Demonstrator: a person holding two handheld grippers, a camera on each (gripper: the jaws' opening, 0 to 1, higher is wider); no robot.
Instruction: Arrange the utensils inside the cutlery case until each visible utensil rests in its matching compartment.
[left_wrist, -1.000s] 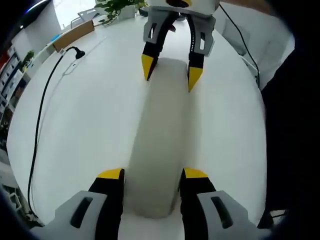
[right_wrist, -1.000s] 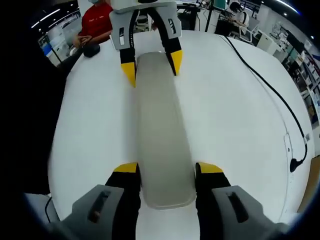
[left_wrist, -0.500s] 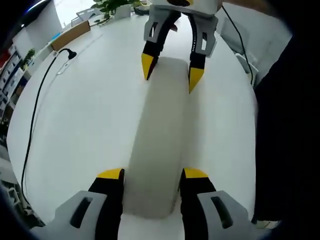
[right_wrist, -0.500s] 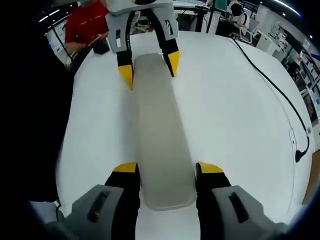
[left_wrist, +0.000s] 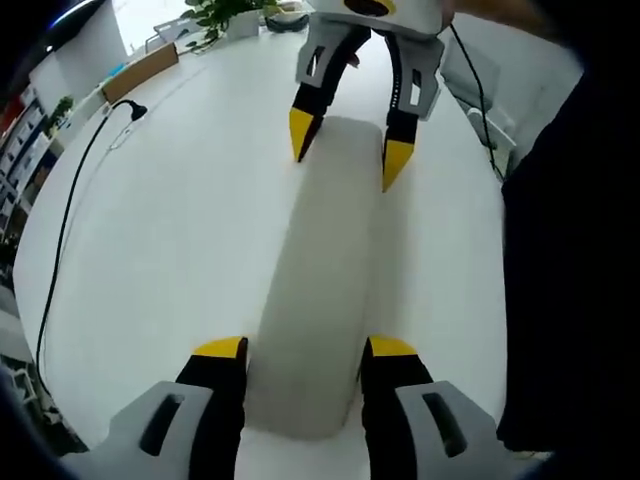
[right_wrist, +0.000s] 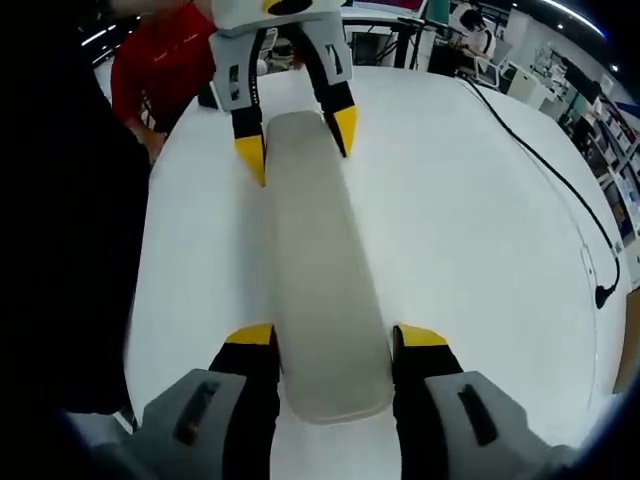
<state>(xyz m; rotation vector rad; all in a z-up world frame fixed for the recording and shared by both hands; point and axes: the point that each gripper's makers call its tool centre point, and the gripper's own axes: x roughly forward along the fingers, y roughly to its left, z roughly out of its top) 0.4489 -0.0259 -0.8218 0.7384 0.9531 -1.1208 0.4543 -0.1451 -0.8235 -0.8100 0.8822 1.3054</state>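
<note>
Two tongs straddle opposite ends of the closed cutlery case (left_wrist: 325, 290), its long axis running from the left tongs (left_wrist: 300, 350) at bottom centre to the right tongs (left_wrist: 345, 150) at top centre, jaws either side, grip uncertain.

A wide white table (left_wrist: 180, 230) carries everything in sight. A long, pale grey closed cutlery case (left_wrist: 325, 290) with rounded ends lies flat on it, running lengthwise away from the camera in both the left gripper view and the right gripper view (right_wrist: 315, 270). To one side of the case, well apart from it, a thin black cable (left_wrist: 70, 235) trails across the tabletop and ends in a dark plug (left_wrist: 132, 110) near the table's far edge. In the right gripper view the same cable (right_wrist: 560, 185) curves along the table's opposite side.
</note>
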